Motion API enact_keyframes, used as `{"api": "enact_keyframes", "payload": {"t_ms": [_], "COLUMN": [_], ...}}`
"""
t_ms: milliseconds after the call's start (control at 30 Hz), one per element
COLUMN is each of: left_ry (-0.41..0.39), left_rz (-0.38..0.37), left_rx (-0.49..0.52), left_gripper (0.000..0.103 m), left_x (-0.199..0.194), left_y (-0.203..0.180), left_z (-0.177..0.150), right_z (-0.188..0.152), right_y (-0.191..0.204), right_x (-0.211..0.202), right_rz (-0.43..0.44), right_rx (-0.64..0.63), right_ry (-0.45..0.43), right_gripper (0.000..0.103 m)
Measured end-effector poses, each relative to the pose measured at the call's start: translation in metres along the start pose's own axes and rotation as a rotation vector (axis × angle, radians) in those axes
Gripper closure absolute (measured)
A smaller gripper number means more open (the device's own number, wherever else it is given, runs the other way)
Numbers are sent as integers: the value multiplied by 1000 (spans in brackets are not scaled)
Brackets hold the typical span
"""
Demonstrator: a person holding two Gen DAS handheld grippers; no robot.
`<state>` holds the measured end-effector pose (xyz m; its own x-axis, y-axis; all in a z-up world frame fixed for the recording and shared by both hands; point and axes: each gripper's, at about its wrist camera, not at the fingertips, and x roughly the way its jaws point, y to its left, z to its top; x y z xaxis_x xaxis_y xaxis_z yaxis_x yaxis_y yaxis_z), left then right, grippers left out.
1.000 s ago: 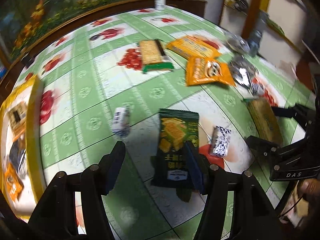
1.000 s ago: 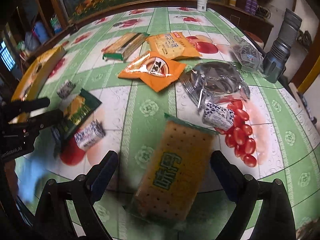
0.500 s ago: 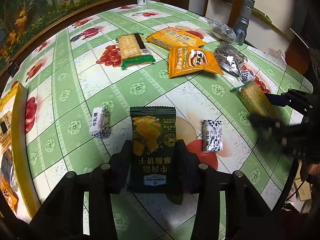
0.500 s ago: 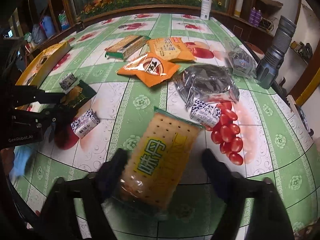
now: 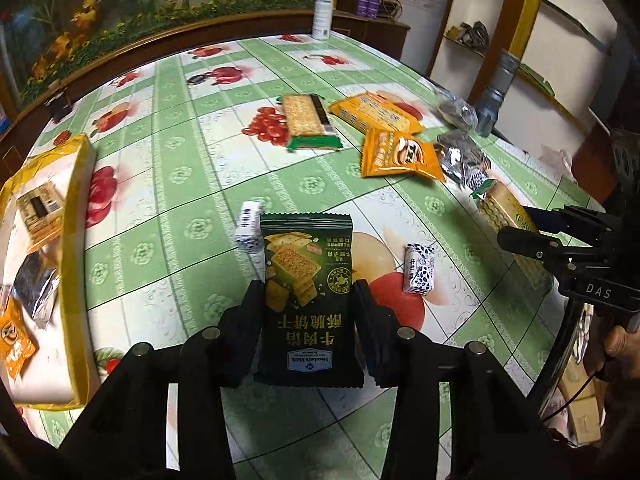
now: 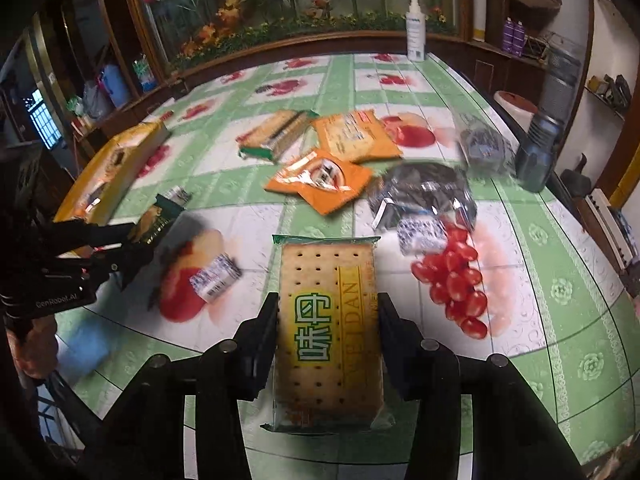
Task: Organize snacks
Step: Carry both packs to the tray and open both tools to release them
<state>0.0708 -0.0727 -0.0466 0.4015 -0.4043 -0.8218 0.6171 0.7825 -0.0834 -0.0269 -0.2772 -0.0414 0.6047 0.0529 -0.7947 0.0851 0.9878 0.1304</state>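
Green and white cloth with red fruit pictures covers my big table (image 5: 192,168). At the table's left side lies a yellow box (image 5: 76,208) with a few snacks in it. Far back stands a white bottle (image 6: 416,32). At the right edge stands a grey torch (image 6: 548,128).

Loose snacks lie in the middle, and they look a bit blurred. Farthest from me is a cracker pack with green ends (image 5: 308,122). Beside it is a flat orange pack (image 5: 374,114). Nearer to me is an orange bag (image 5: 400,156), and a shiny dark bag (image 6: 424,192) lies to its right.

My right gripper (image 6: 328,344) is closing on a long cracker pack (image 6: 328,332). Both pads press its sides, and the pack is up off the cloth.

My left gripper (image 5: 308,332) holds a dark green bag (image 5: 308,300) tight by its sides. That bag is also lifted a little.

Three small white sweets with blue spots lie on the cloth: one (image 5: 248,230) just left of the green bag, one (image 5: 419,268) between my two grippers, and one (image 6: 422,234) touching the shiny bag.
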Motion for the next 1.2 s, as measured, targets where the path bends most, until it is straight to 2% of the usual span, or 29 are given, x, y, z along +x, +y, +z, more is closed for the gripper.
{"api": "enact_keyframes", "payload": {"t_ms": [233, 367, 533, 700, 800, 1033, 1200], "left_ry": [-26, -66, -114, -107, -95, -87, -79], "left_rz": [46, 101, 195, 273, 295, 319, 318], "left_rx": [-103, -168, -298, -414, -476, -547, -561], "left_gripper": [61, 61, 61, 61, 61, 61, 61], "left_x": [-17, -38, -62, -65, -61, -58, -51], "left_y": [36, 67, 123, 178, 205, 234, 241], "left_z": [-10, -16, -21, -33, -40, -48, -47], "right_z": [19, 34, 70, 105, 124, 155, 168], "right_y": [30, 54, 110, 183, 221, 289, 304], "right_x": [6, 16, 32, 58, 77, 123, 159], "right_rz": [137, 236, 365, 480, 532, 575, 547], "right_rx": [-14, -24, -98, -176, -204, -249, -238], "right_ry": [-9, -2, -6, -1, 12, 60, 79], "right_gripper": [55, 55, 55, 56, 56, 56, 56]}}
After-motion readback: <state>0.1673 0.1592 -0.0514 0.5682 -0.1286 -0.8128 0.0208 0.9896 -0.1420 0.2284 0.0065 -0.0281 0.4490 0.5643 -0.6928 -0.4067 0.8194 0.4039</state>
